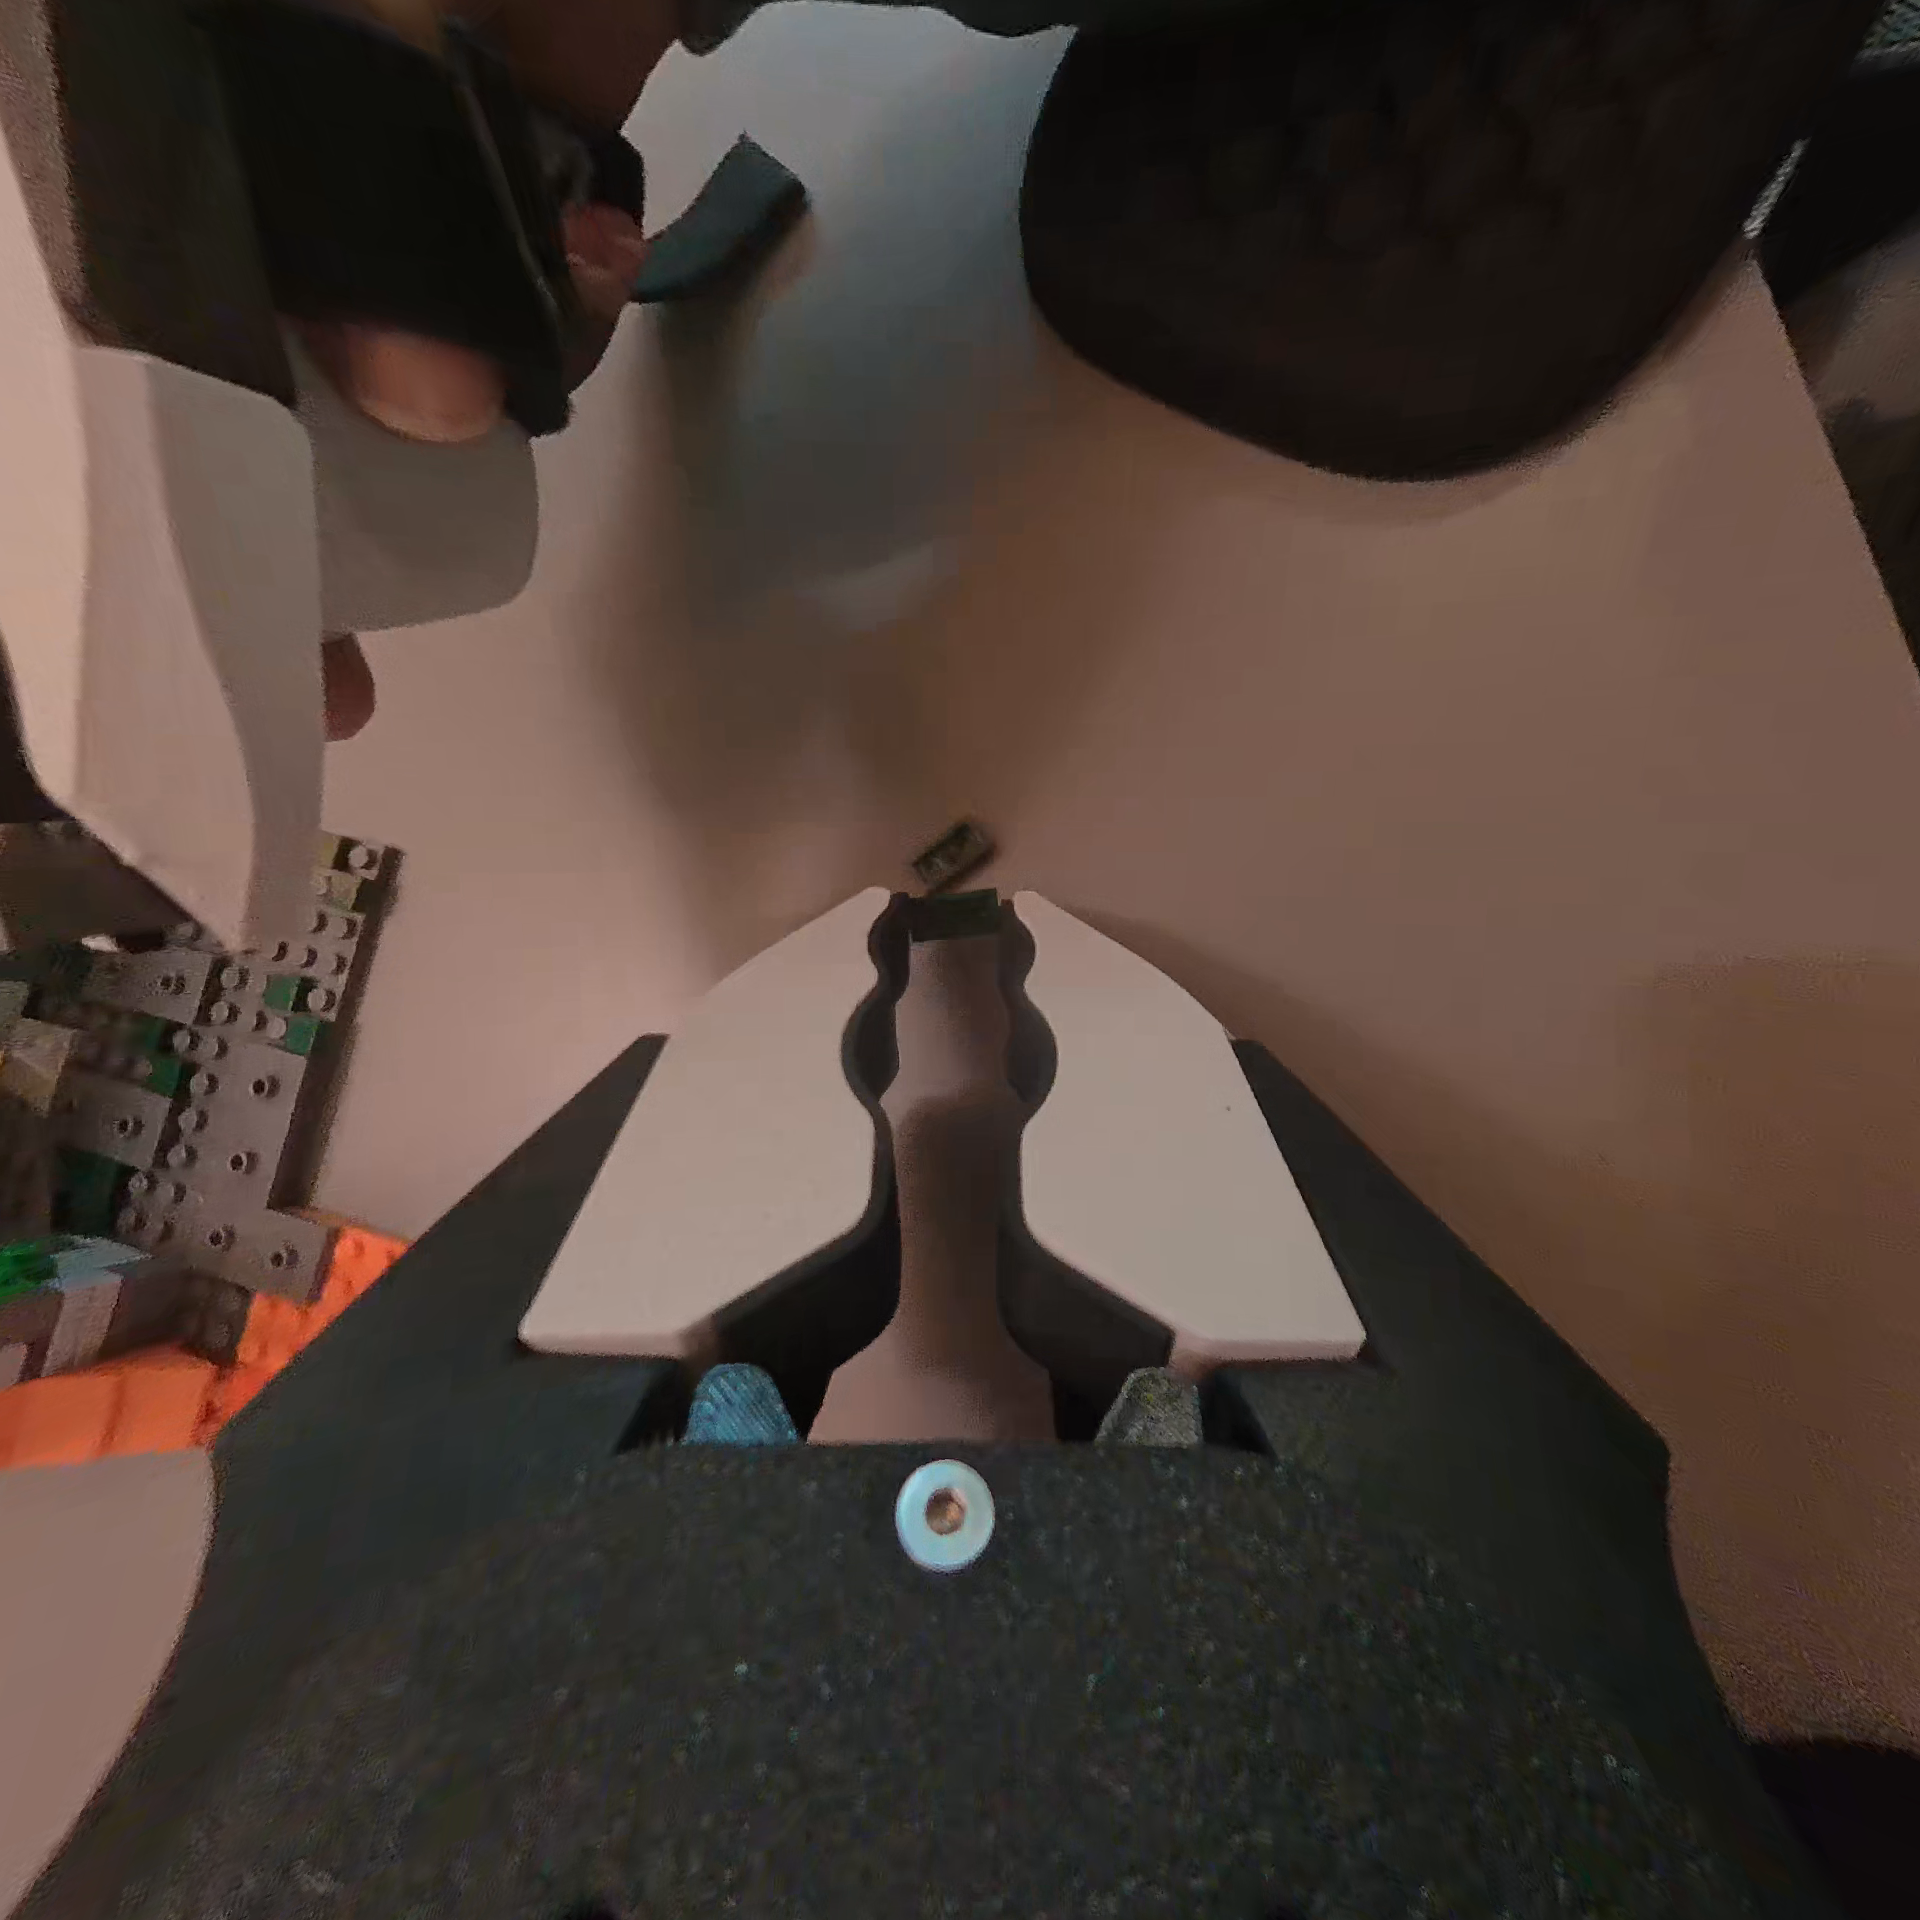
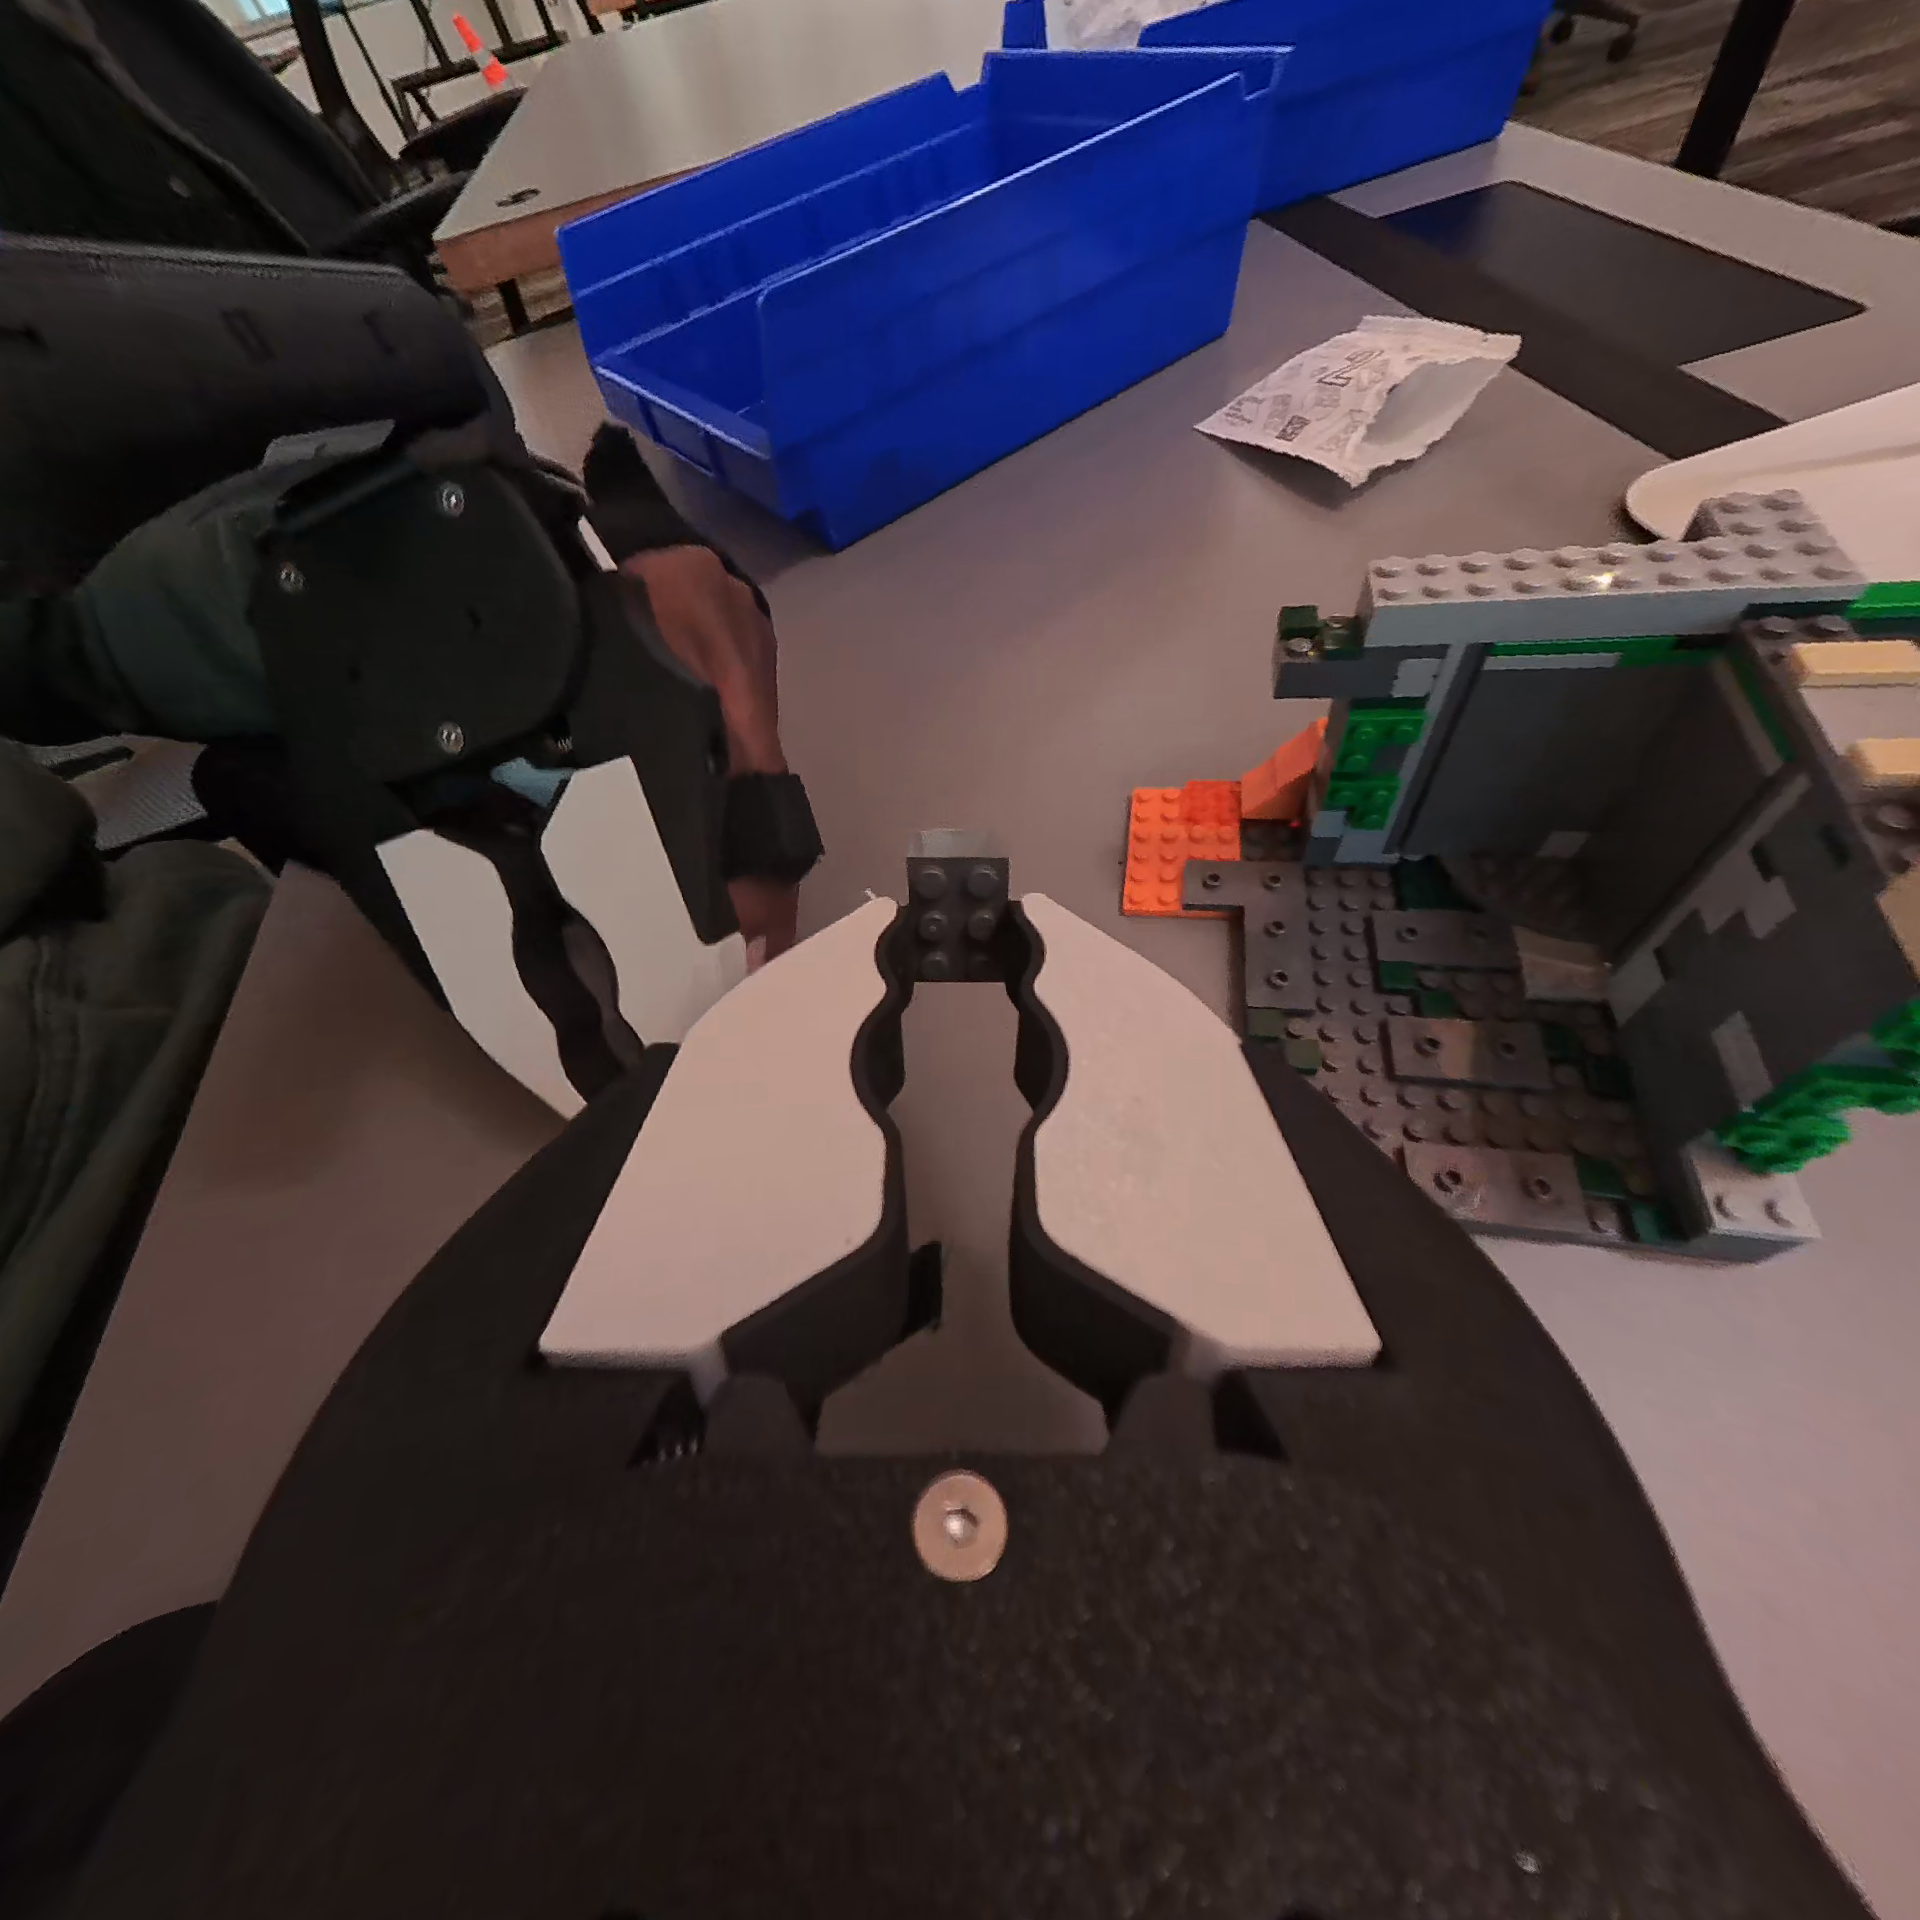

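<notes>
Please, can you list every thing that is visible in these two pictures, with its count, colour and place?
small brick: 1, dark green, between left fingers
small plate: 1, dark, on table beyond it
studded brick: 1, dark grey, clamped in right fingers
brick building: 1, grey, green, orange, table right
bins: 2, blue, behind
torn bag: 1, white, right of bins
table: 1, grey
left gripper, right gripper: black, white

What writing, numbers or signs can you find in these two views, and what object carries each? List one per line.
White torn paper packet on the grey table: black printing and small square codes, not copied here.
Blue storage bins: no writing seen.
Toy brick building: no writing seen.
Dark grey brick in the right tool: none.
Left wrist view: blurred, none readable.
</notes>
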Demonstrator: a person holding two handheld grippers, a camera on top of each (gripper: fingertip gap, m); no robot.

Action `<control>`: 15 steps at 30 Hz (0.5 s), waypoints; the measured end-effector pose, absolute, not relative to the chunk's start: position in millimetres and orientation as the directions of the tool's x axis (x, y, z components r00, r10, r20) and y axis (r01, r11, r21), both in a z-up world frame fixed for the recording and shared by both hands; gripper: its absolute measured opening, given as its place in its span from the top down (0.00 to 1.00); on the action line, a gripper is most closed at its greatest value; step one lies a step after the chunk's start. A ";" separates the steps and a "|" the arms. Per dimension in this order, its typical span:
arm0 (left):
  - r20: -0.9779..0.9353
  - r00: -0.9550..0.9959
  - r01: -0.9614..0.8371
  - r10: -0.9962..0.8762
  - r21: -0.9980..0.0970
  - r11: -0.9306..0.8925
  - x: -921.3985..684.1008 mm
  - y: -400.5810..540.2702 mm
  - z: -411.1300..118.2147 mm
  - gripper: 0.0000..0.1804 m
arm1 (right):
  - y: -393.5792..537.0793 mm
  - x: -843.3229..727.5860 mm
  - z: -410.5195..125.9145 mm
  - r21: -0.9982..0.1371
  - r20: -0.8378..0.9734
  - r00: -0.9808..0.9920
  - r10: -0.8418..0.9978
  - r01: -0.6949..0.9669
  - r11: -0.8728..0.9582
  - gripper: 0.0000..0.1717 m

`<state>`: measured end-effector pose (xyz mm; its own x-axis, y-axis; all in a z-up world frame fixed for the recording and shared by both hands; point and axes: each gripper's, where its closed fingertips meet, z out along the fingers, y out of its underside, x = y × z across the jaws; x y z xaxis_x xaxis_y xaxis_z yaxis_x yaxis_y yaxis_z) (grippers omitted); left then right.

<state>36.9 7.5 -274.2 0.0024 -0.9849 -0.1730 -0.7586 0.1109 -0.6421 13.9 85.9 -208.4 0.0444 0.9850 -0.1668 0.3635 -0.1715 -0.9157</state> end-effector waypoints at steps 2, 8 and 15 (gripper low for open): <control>-0.158 0.015 -0.765 -0.987 -0.638 0.090 42.1 10.7 -276.3 0.91 | 90.1 16.1 -208.6 -0.916 -0.168 0.064 0.984 0.360 -0.180 0.91; -0.132 0.053 -0.762 -0.990 -0.646 0.045 50.1 12.6 -277.0 0.91 | 93.3 17.8 -206.7 -0.918 -0.169 0.078 0.983 0.351 -0.186 0.91; -0.095 0.052 -0.775 -0.994 -0.632 0.020 51.9 8.2 -282.1 0.89 | 91.4 17.3 -207.3 -0.916 -0.164 0.075 0.984 0.359 -0.179 0.90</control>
<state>51.9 8.2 -282.1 0.0521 -0.9941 -0.0950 -0.7748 0.0198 -0.6319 17.3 91.4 -207.3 0.0746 0.9837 -0.1635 0.3592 -0.1795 -0.9158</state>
